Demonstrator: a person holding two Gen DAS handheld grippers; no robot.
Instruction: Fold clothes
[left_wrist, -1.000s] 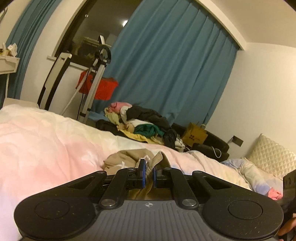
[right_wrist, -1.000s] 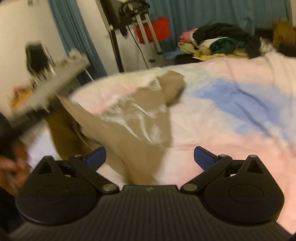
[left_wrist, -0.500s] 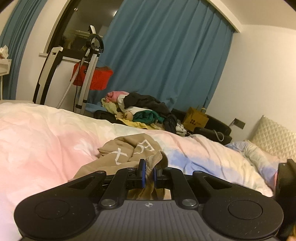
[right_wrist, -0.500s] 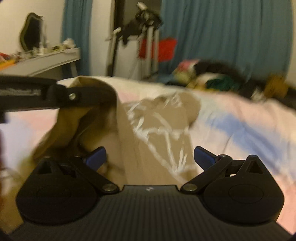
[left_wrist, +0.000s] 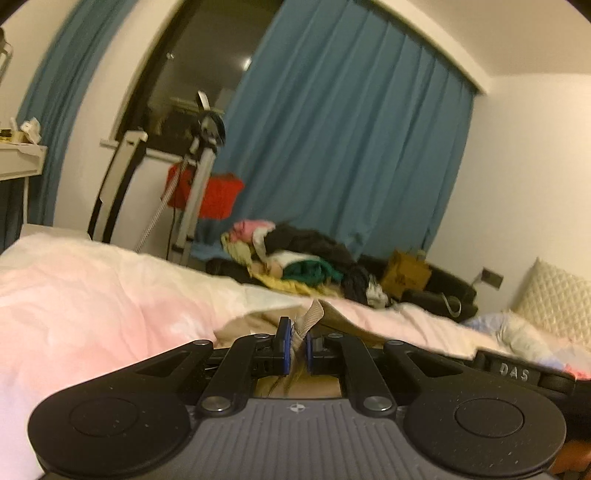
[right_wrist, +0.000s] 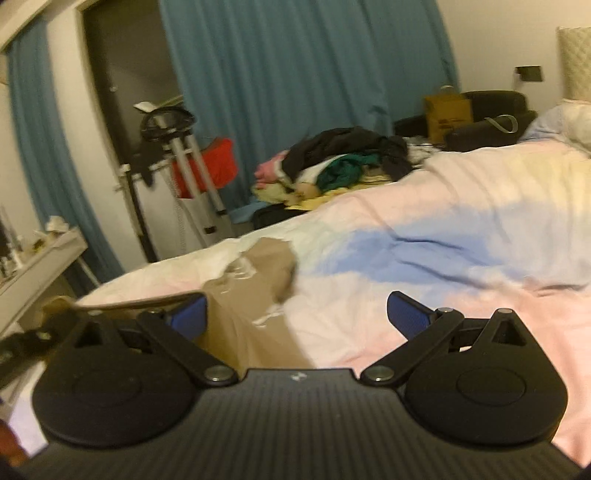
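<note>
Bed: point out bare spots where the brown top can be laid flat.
Free: the blue and pink stretch of duvet right of the brown top, short of the pillows. Crowded: the clothes pile beyond the far edge.

Only readable text: "DAS" in raised letters on the black right gripper (left_wrist: 517, 367) body, left wrist view; garment print illegible.

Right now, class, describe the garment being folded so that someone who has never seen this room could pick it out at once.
Start at the big bed with the pink, white and blue quilt. Near its edge on the desk side lies a tan garment, one ribbed hem pinched in the left tongs. Unlike the mixed clothes pile beyond the bed, it is plain tan with white printed marks.
</note>
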